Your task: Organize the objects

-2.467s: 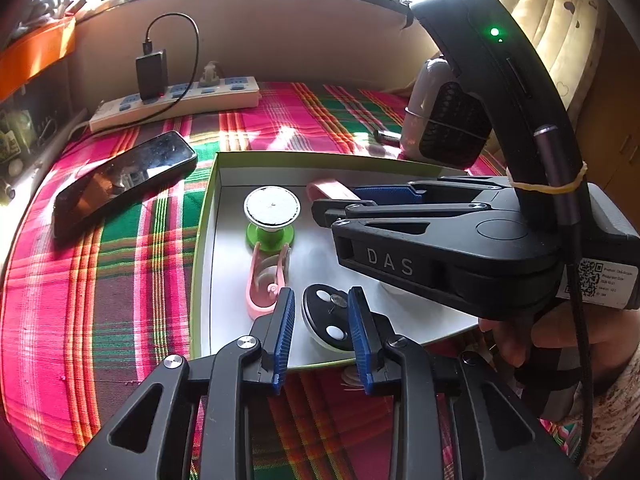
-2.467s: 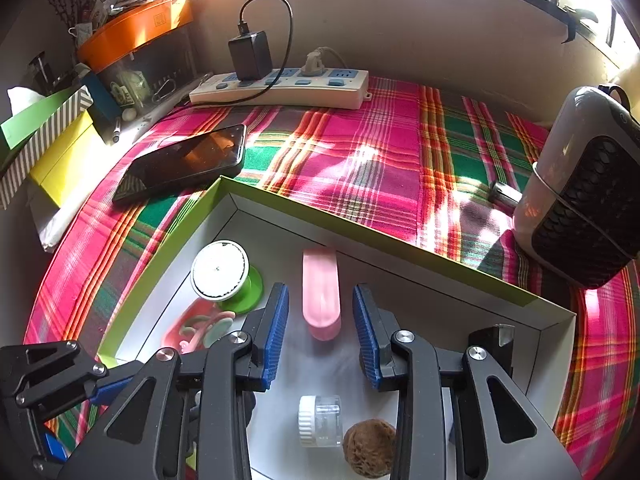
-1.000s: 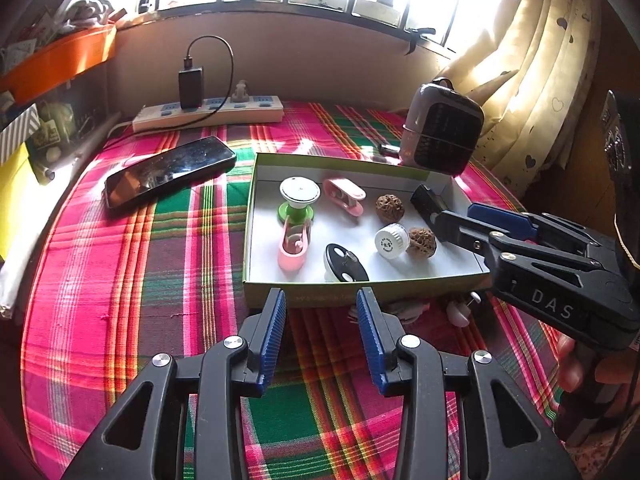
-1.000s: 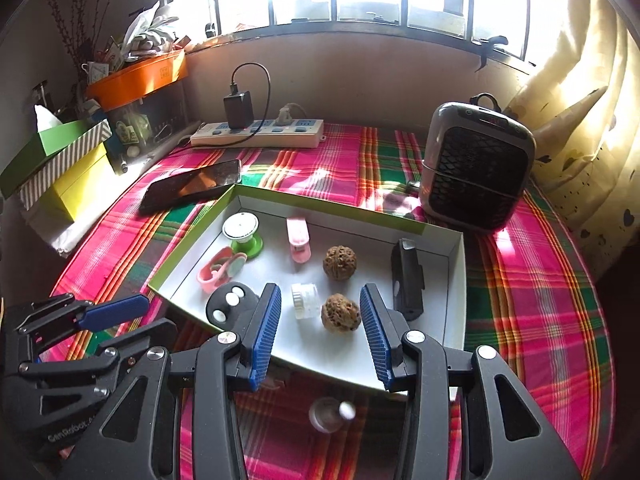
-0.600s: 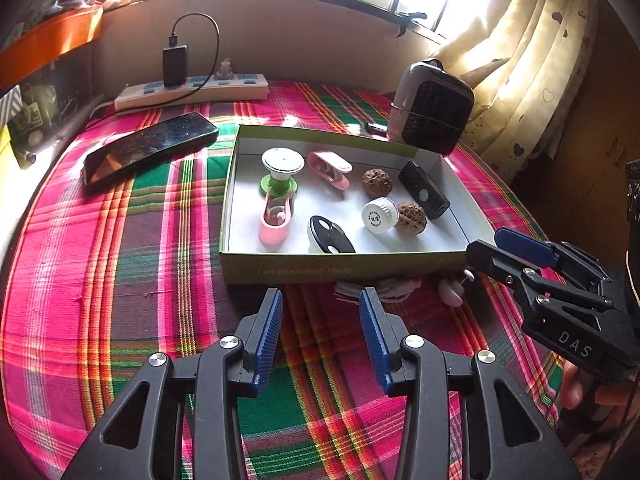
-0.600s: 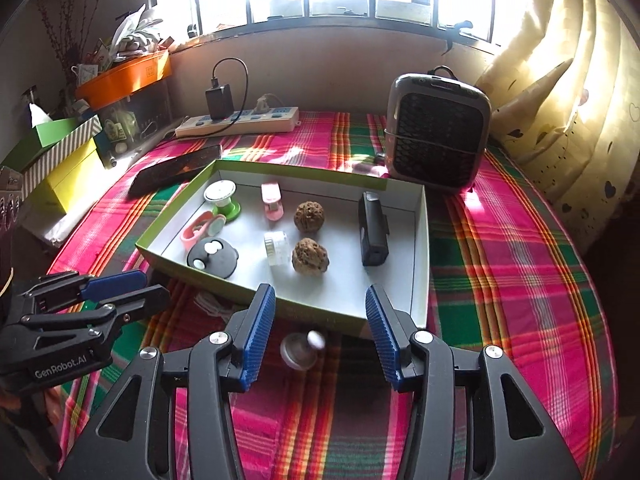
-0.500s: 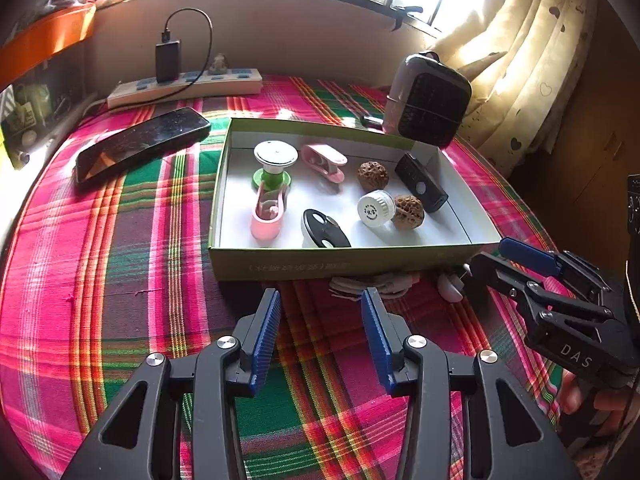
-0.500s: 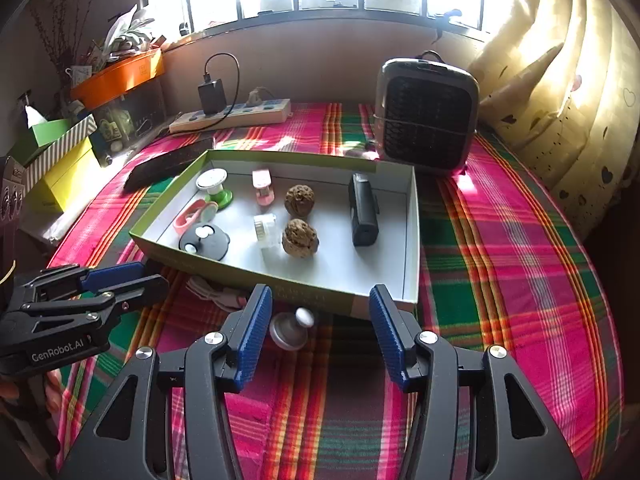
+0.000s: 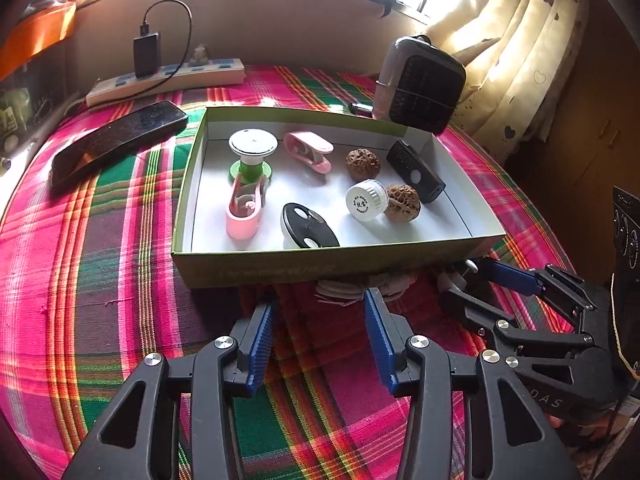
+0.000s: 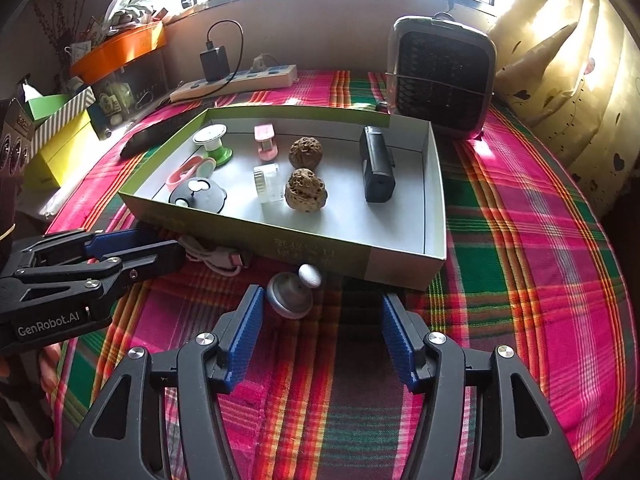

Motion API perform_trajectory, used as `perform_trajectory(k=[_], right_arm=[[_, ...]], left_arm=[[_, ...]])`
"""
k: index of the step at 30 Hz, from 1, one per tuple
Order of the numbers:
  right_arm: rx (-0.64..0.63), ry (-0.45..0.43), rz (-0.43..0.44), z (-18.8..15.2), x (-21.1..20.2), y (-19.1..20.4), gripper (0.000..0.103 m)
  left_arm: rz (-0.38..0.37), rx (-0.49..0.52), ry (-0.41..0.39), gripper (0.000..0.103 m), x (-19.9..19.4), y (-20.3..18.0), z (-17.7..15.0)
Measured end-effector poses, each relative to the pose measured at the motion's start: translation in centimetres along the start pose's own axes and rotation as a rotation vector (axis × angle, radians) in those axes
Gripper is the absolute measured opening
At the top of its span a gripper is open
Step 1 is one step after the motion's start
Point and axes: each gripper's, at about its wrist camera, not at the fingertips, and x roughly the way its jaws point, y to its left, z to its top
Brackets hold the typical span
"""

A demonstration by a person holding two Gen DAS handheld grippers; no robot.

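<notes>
A green-walled tray [image 9: 320, 266] [image 10: 436, 184] on the plaid cloth holds two walnuts [image 9: 402, 202] [image 10: 306, 190], a white-capped jar [image 9: 366, 200], a black disc [image 9: 306, 226], pink clips [image 9: 244, 206], a green spool [image 9: 252, 152] and a black device [image 10: 376, 164]. In front of the tray lie a coiled white cable [image 9: 360, 286] [image 10: 212, 258] and a grey knob with a white ball [image 10: 292, 292]. My left gripper [image 9: 316, 332] is open and empty, just short of the cable. My right gripper [image 10: 322, 332] is open and empty, with the knob near its left finger.
A black phone [image 9: 116, 140] lies left of the tray. A power strip with charger [image 9: 168, 76] runs along the back wall. A small heater [image 10: 440, 76] stands behind the tray's right corner. Boxes and an orange bin [image 10: 116, 52] sit at the far left.
Both grippers have pulled back out of the tray to its front edge and dropped lower toward the cloth. Both jaws have opened a little wider.
</notes>
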Motion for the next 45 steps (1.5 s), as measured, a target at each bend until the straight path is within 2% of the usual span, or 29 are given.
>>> perform_trajectory(k=[5, 12, 15, 18, 19, 36, 39, 45], right_arm=[[-0.009, 0.018, -0.033, 0.2, 0.7, 0.1, 0.058], [-0.009, 0.011, -0.048, 0.1, 0.6, -0.3, 0.057], [-0.017, 0.008, -0.029, 0.0, 0.4, -0.3, 0.049], [-0.037, 0.003, -0.028, -0.1, 0.3, -0.1, 0.034], [-0.039, 0.002, -0.033, -0.1, 0.2, -0.1, 0.034], [-0.02, 0.008, -0.065, -1.4, -1.0, -2.3, 0.033], [-0.014, 0.008, -0.074, -1.7, -1.3, -2.7, 0.033], [-0.011, 0.006, -0.072, -2.0, -1.6, -3.2, 0.033]], left_arm=[[-0.01, 0.002, 0.0, 0.043, 0.2, 0.0, 0.2], [-0.025, 0.065, 0.006, 0.043, 0.6, -1.3, 0.2], [-0.033, 0.075, 0.007, 0.043, 0.6, -1.6, 0.1], [-0.049, 0.074, 0.009, 0.043, 0.6, -1.7, 0.1], [-0.055, 0.069, 0.007, 0.043, 0.5, -1.7, 0.0], [-0.166, 0.148, 0.046, 0.043, -0.4, -5.2, -1.9], [-0.166, 0.172, 0.052, 0.043, -0.5, -5.7, -2.1], [-0.12, 0.183, 0.025, 0.043, -0.7, -5.6, -1.2]])
